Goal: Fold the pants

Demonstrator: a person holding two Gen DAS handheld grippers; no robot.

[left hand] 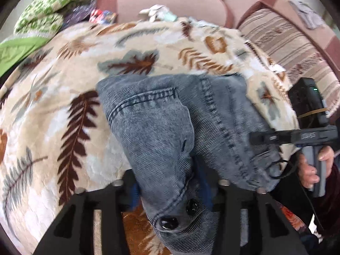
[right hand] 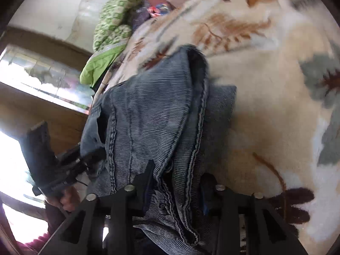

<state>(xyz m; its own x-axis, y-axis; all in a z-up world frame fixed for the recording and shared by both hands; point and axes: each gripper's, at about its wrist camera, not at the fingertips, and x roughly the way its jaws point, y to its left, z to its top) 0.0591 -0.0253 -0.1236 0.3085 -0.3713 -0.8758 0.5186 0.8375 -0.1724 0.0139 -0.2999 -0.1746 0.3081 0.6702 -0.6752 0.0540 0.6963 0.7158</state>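
Blue ribbed corduroy pants (left hand: pixel 170 127) hanging bunched over the leafy fleece blanket (left hand: pixel 53 116). Left gripper (left hand: pixel 170 193) and right gripper (right hand: pixel 176 189) each clamping the cloth, likely lifting one end for folding.

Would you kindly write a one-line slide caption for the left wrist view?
Left gripper grips the buttoned waistband of grey corduroy pants over a leaf-print blanket, with the right gripper at the far edge.

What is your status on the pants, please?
Left claw and right claw both gripping grey corduroy pants. Pants bunched over leaf-print blanket. Nothing obstructing.
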